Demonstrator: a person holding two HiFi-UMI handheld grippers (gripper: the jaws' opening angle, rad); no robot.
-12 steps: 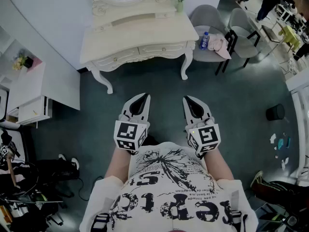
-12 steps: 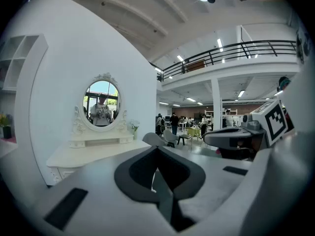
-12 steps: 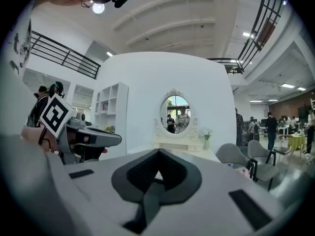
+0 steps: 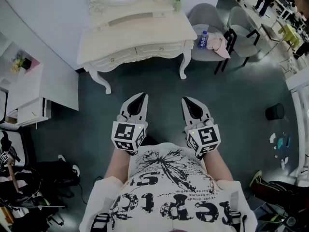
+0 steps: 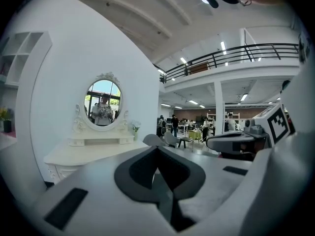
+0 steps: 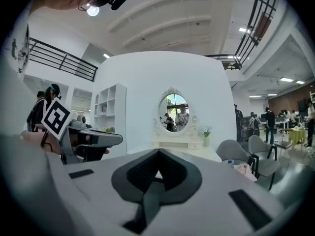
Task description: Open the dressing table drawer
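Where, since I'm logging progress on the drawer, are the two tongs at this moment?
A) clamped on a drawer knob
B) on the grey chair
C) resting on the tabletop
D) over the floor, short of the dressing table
D: the head view shows the left tongs and right tongs over the dark floor, clear of the dressing table.

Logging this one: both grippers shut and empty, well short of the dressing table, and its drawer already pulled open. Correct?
Not the drawer: the head view shows the drawer closed, flush with the front of the dressing table. The rest stands: the left gripper and right gripper are shut, empty and short of the table.
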